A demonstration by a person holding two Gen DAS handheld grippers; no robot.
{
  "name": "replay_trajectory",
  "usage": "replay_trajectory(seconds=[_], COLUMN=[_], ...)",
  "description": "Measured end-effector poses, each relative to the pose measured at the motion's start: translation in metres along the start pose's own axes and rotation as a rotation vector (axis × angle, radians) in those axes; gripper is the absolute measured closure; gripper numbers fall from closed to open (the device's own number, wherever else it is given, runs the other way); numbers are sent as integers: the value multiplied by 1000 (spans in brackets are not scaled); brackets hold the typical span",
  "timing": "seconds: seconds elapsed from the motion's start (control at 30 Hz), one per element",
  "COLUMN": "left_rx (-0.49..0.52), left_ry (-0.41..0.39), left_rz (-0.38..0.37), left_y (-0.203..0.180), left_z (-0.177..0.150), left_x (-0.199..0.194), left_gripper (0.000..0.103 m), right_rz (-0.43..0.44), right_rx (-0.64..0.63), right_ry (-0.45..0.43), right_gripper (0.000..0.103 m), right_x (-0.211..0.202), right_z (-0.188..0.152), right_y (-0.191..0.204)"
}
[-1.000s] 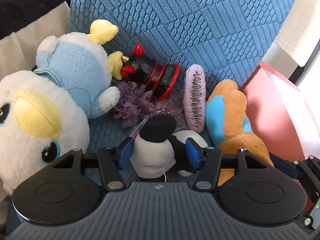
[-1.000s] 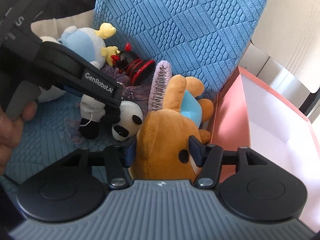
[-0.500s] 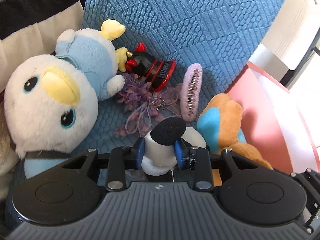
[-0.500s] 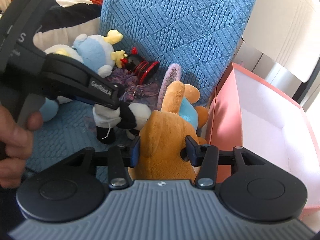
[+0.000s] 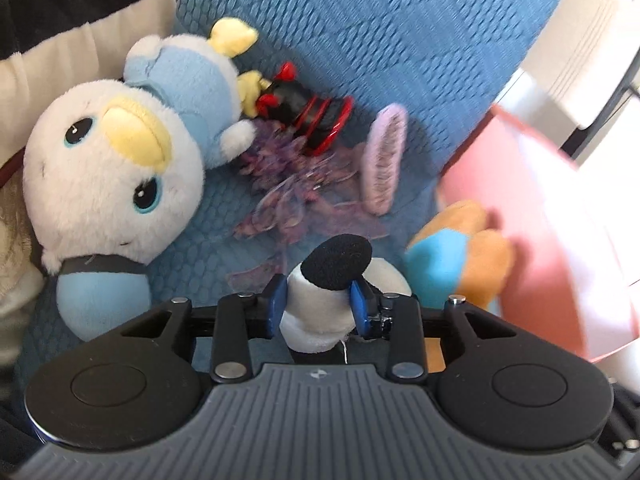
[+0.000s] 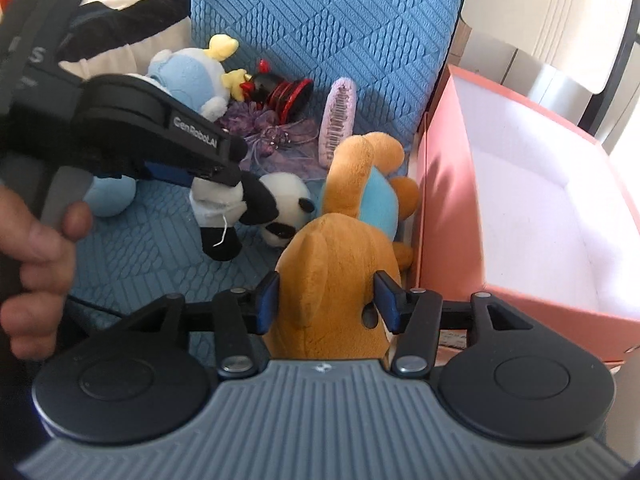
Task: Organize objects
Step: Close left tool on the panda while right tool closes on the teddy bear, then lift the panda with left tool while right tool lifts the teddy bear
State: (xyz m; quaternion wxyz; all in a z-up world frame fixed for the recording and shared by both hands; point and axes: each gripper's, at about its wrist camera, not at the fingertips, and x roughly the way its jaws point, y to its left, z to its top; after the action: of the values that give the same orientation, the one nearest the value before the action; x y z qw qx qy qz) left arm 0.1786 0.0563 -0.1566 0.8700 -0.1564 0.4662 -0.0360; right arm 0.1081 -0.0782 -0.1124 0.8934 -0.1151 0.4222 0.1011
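Both grippers had a toy apiece. The left gripper (image 5: 318, 304) was clamped on the body of a small panda plush (image 5: 328, 292), low in the middle of its own view, and in the right wrist view the panda (image 6: 240, 212) hung head-down from those fingers at centre left, seemingly clear of the blue textured cushion (image 6: 320, 20). The right gripper (image 6: 326, 300) had its blue pads pressed into the sides of an orange plush (image 6: 340, 272) with a turquoise patch, at lower centre of its frame, just beside the pink box (image 6: 448, 220). The box stood open at the right, its white inside showing nothing in it. Left on the cushion in the upper middle of the left view were a big white penguin plush (image 5: 108, 184), a pale blue plush (image 5: 188, 92), a red-and-black figure (image 5: 308, 112), a purple flower tangle (image 5: 288, 184) and a pink hair clip (image 5: 384, 160). I took this for the carrying step: the next move would call for swinging each toy rightward over the box rim and letting go inside, without the two tools knocking together.
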Motion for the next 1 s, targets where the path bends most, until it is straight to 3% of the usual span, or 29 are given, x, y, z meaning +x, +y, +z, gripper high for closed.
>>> replay_trajectory(seconds=[0.03,0.1,0.17,0.23,0.53,0.67,0.73,0.83,1.0], left_rx=[7,15,12,-1,-17,-48,-64,-84,-103], left_ry=[-1,7,9,7,45,74,113,139,153], left_rz=[13,18,10,9,-48,-83,-90,-107,-91], left_y=[1,5,8,11,15,22,24,28,32], left_z=[1,4,6,8,8,5,3,0,-3], left_x=[2,6,10,14,20,15,16,18,26], left_gripper=[62,47,40,40,36,32,27,27,27], right_rz=[-4,-5,0,1,-42,-30,-30,-29,-11], right_rx=[-4,-3,-4,-1,-6,30,24,30,44], right_ry=[-3,4,15,30,84,83,76,67,53], right_gripper=[43,38,34,26,16,17,28,36,38], right_x=[0,4,9,16,38,40,36,31,20], right_z=[1,2,4,4,0,0,1,3,6], right_y=[1,1,2,2,3,-3,-2,-4,-7])
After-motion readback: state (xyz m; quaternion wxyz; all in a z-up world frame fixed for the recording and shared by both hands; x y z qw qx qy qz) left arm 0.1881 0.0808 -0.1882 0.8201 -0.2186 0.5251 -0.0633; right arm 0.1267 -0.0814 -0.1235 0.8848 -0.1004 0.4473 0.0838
